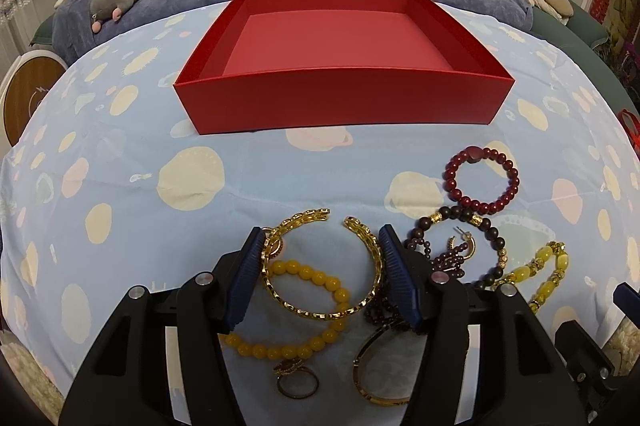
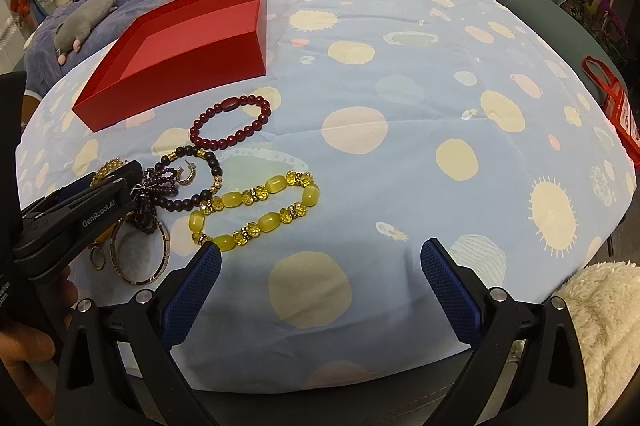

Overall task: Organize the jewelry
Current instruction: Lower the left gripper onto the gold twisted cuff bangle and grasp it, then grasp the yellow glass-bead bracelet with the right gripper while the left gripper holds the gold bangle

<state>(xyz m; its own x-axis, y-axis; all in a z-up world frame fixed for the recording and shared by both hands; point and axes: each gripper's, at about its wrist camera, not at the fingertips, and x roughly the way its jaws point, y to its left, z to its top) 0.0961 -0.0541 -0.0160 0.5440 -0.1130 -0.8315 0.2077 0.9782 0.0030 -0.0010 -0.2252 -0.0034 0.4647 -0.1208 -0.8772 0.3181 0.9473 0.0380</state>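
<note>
1. The left gripper (image 1: pixel 322 246) is nearest the lens, its two blue ribbed pads (image 1: pixel 246 274) set on either side of an open gold chain-link bangle (image 1: pixel 320 266), both pads at the bangle's outer rim; the jaws stand at a middling width, and whether they actually press it I cannot tell.
2. A yellow bead bracelet (image 1: pixel 316 282) lies partly under that bangle, with a small ring (image 1: pixel 298 384) and a thin gold bangle (image 1: pixel 374 366) closer in.
3. To the right sit a dark bead bracelet with gold spacers (image 1: pixel 492 238), a hoop earring (image 1: pixel 466 246), a dark red bead bracelet (image 1: pixel 482 180) and a yellow stone bracelet (image 2: pixel 256 212).
4. The red open box (image 1: pixel 344 98) rests empty on the spotted blue cloth (image 1: pixel 160 226), beyond the jewelry.
5. The right gripper (image 2: pixel 320 258) hangs wide open over bare cloth, its left pad just beside the yellow stone bracelet.
</note>
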